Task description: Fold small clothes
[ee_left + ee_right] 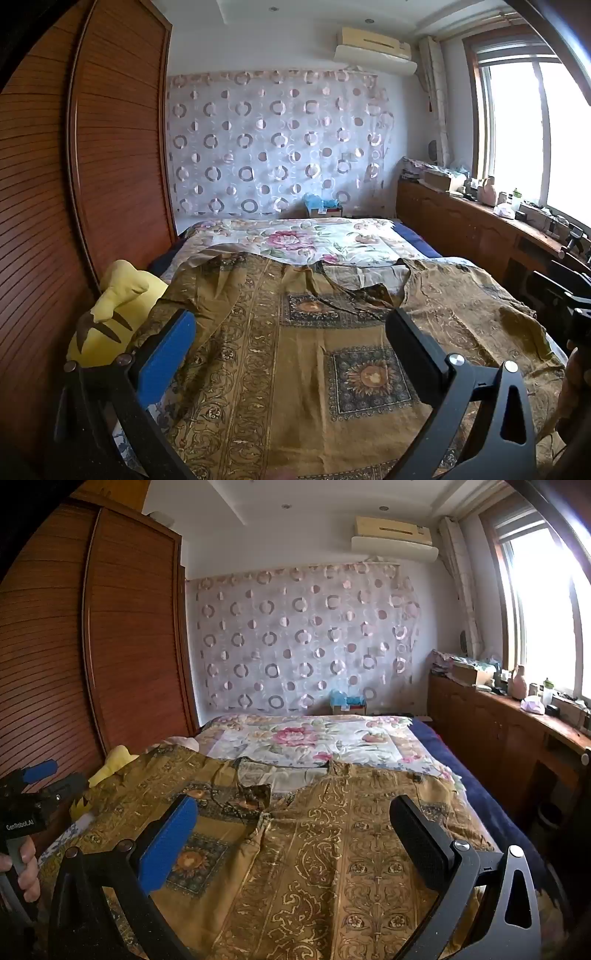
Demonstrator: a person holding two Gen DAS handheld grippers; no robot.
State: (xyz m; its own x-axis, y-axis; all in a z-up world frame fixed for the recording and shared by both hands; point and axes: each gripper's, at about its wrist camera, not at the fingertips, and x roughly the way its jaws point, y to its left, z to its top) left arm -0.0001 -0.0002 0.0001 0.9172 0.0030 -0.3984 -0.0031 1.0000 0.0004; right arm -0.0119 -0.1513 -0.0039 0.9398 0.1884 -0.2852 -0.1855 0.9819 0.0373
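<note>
The brown patterned garment (332, 849) lay spread flat on the bed (480, 775), not yet folded. The left gripper (291, 332) and right gripper (295, 823) stood wide, holding nothing.

shirt (332, 849) on bed (436, 734), near end | quilt (306, 738) behind shirt | plush (114, 310) left of shirt | wardrobe (110, 147) left | counter (517, 716) right

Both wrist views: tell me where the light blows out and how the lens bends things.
Left wrist view: the window at the right is glared to white, and the wardrobe bows in a curve. Right wrist view: the window flares white too, the corners go black, and the garment stays evenly lit and sharp.
</note>
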